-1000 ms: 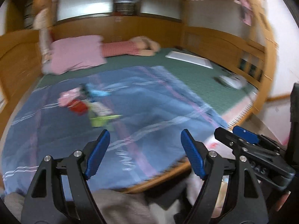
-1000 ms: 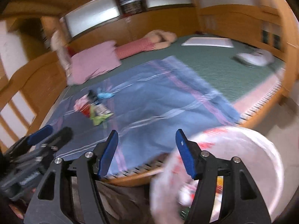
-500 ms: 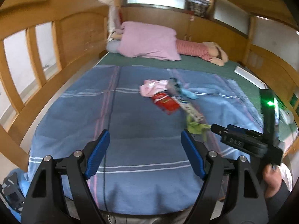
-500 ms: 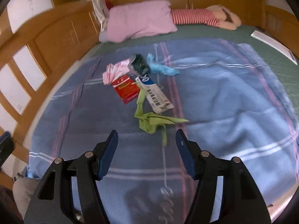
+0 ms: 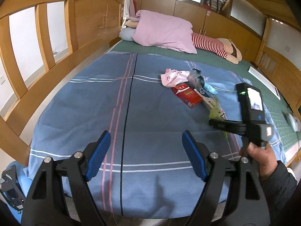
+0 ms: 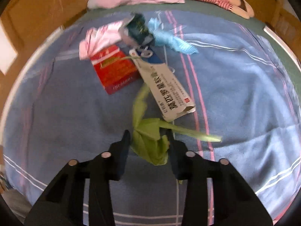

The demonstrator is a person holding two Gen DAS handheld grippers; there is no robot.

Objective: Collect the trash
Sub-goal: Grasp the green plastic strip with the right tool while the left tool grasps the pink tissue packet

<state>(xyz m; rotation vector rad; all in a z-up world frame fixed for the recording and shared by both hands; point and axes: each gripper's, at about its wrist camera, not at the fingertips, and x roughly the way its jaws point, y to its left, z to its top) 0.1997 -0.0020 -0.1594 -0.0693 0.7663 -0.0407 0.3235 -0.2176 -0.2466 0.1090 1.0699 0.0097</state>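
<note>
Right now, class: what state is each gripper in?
Left gripper: open, holding nothing.
Right gripper: jaws have just been closing around the green wrapper; firm grip cannot be told.

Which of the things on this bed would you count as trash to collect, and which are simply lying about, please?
Trash: green wrapper between the closing right gripper jaws, white carton, red packet, pink wrapper, dark wrapper, light blue scrap.

Lying about: pink pillow, striped doll, blue blanket.
</note>
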